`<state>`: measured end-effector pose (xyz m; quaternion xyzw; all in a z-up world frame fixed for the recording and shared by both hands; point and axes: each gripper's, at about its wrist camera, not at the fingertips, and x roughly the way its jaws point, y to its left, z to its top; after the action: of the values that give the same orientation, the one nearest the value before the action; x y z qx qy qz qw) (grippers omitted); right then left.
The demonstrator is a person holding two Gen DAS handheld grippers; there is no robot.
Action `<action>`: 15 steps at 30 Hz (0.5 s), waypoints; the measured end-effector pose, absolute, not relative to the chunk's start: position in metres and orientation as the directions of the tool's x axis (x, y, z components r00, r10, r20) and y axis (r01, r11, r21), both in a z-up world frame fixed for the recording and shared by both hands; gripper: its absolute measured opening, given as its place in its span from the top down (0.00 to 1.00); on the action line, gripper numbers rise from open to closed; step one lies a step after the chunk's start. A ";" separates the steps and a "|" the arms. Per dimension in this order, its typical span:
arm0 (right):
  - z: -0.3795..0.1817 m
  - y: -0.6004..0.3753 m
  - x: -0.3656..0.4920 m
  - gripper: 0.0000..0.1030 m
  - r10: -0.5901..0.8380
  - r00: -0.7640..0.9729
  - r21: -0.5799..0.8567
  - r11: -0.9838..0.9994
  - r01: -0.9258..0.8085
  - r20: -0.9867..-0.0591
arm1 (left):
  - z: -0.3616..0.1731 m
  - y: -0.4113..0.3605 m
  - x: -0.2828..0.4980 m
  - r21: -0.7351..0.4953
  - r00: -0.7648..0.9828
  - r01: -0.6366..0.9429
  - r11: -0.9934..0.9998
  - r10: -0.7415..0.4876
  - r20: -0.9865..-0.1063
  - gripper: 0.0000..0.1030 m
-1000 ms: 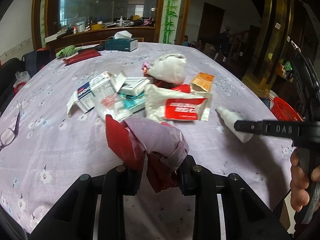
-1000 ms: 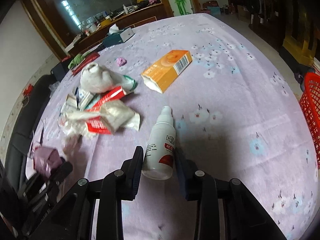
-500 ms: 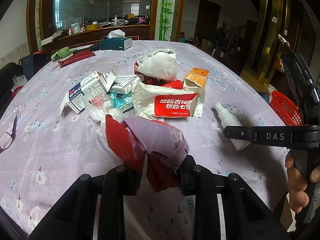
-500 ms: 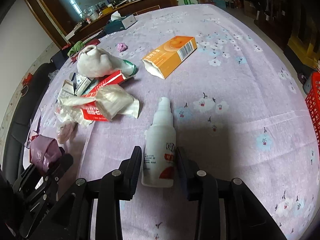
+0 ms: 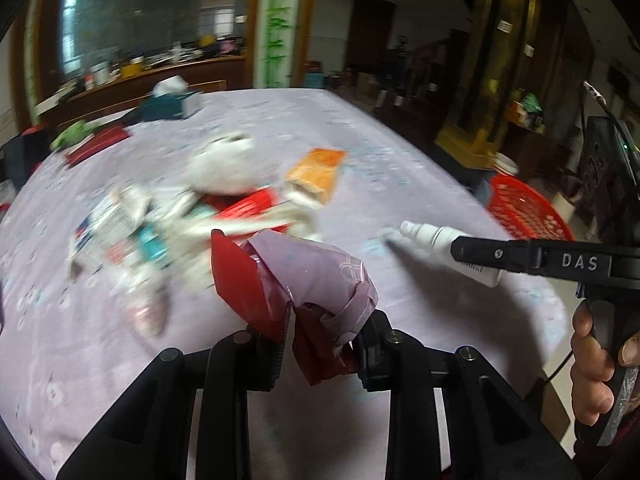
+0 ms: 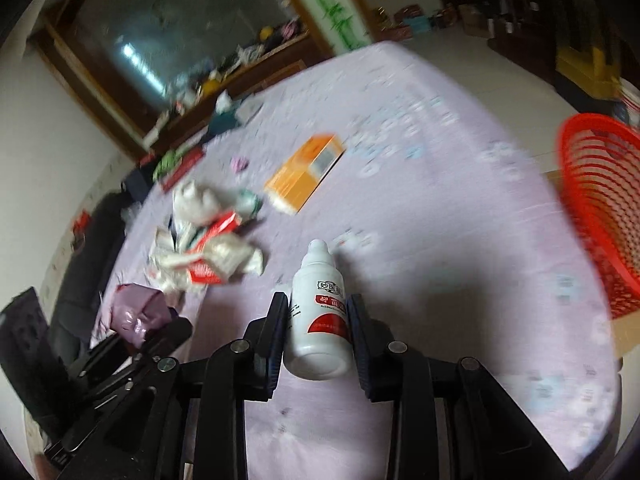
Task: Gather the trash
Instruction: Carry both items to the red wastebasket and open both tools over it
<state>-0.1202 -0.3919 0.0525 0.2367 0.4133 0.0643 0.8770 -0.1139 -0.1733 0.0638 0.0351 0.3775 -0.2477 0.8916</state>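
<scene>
The left gripper [image 5: 320, 344] pinches a crumpled purple and red wrapper [image 5: 304, 284] between its fingers, above the table's [image 5: 200, 332] near edge. The right gripper [image 6: 318, 334] clamps a white bottle [image 6: 320, 316], held off the table near its right edge beside the red basket [image 6: 600, 208].

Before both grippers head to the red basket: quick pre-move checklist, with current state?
1. Right gripper shut on the white bottle: ok, both fingers press its sides.
2. Left gripper shut on the crumpled wrapper: ok, it is pinched between the fingers.
3. Bottle lifted off the table: cannot tell, the pictures are blurred.
4. Red basket in view and open: ok, past the table's right edge.
5. Room in the basket: cannot tell, its inside is only partly seen.
6. Trash left over: not ok, the orange box and a pile of packets lie on the table.
</scene>
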 end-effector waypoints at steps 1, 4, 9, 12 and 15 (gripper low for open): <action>0.056 -0.401 -0.125 0.69 0.300 0.664 0.476 0.875 0.095 -0.685 | 0.067 -0.183 -0.113 -0.131 0.577 0.490 0.862 -0.433 -0.693 0.74; 0.070 -0.444 -0.145 0.69 0.248 0.718 0.498 0.853 0.156 -0.650 | 0.075 -0.213 -0.113 -0.137 0.541 0.548 0.825 -0.474 -0.695 0.74; 0.087 -0.510 -0.169 0.69 0.119 0.778 0.506 0.817 0.276 -0.617 | 0.096 -0.283 -0.112 -0.152 0.463 0.662 0.733 -0.561 -0.687 0.74; 0.091 -0.548 -0.180 0.69 0.039 0.792 0.510 0.784 0.354 -0.610 | 0.103 -0.335 -0.112 -0.163 0.405 0.726 0.668 -0.606 -0.685 0.74; 0.090 -0.578 -0.186 0.69 -0.027 0.787 0.505 0.753 0.421 -0.616 | 0.105 -0.381 -0.108 -0.179 0.350 0.763 0.621 -0.629 -0.694 0.74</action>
<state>-0.1855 -0.5784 0.0903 0.3275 0.3006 -0.1265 0.8868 -0.1075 -0.3815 0.1047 0.0880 0.3791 -0.4261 0.8167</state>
